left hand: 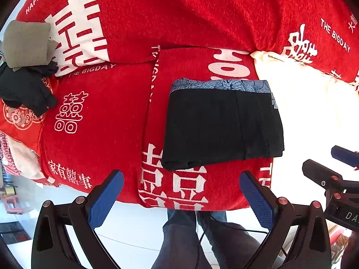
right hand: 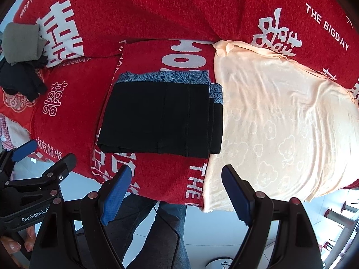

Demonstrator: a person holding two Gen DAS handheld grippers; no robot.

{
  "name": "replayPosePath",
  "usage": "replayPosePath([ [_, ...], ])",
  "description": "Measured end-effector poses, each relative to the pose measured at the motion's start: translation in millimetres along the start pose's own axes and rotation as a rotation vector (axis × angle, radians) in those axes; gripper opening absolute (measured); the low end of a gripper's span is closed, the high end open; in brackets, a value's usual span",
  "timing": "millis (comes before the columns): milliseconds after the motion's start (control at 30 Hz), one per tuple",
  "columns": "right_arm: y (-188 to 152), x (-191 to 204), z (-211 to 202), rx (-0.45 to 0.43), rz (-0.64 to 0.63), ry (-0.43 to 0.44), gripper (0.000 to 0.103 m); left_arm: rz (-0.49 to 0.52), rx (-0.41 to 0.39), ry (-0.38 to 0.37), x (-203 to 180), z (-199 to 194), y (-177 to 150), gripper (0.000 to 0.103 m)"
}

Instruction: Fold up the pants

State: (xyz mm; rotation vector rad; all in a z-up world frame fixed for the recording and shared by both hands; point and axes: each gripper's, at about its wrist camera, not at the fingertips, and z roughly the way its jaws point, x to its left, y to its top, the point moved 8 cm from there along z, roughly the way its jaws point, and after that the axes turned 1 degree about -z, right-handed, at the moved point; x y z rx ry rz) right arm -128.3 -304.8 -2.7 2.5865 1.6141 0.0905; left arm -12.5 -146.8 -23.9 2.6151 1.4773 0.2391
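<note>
Black pants (left hand: 222, 125) with a blue patterned waistband lie folded into a compact rectangle on the red blanket (left hand: 134, 22); they also show in the right wrist view (right hand: 161, 118). My left gripper (left hand: 181, 177) is open and empty, held back from the bed's near edge, just short of the pants. My right gripper (right hand: 177, 172) is open and empty, also near the bed edge below the pants. The right gripper shows at the right edge of the left wrist view (left hand: 332, 163); the left gripper shows at the left of the right wrist view (right hand: 42, 152).
A cream towel (right hand: 280, 123) lies right of the pants. An olive folded garment (left hand: 27, 42) and a black crumpled one (left hand: 24, 87) sit at the far left. The person's legs (left hand: 197, 235) stand at the bed's edge over a white tiled floor.
</note>
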Motion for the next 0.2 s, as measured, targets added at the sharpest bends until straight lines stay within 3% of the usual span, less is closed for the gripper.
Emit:
replayPosePath([
  [200, 1.5, -0.3, 0.8, 0.001, 0.0, -0.003, 0.085, -0.008, -0.005, -0.017, 0.6, -0.5, 0.2, 0.103],
])
